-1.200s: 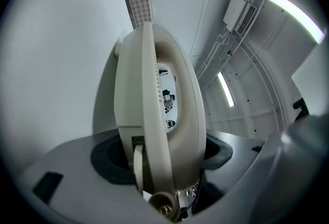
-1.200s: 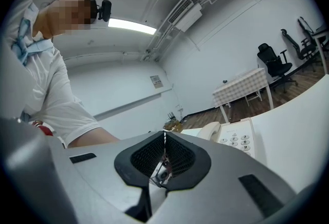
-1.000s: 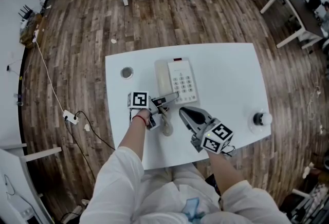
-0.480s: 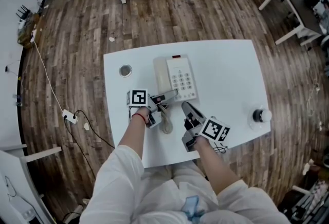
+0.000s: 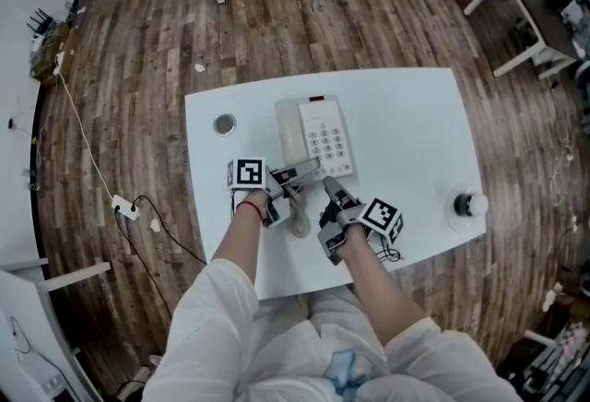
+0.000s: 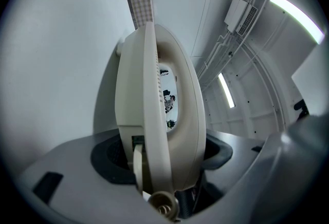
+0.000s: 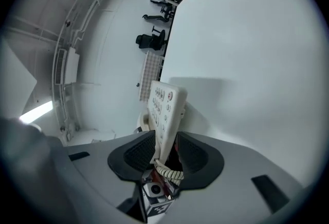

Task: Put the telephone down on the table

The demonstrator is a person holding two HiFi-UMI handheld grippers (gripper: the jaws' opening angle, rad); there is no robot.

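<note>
left gripper grips handset | right gripper just opened, coiled cord loose between jaws | risk: cord snags, drags telephone base

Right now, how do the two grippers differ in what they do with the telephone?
Grip: the left gripper is clamped on the telephone. The right gripper's jaws have just been opening and straddle the telephone without pressing it. Place: the left gripper is at the handset side, the right gripper at the keypad side. Both meet the telephone's near edge.
</note>
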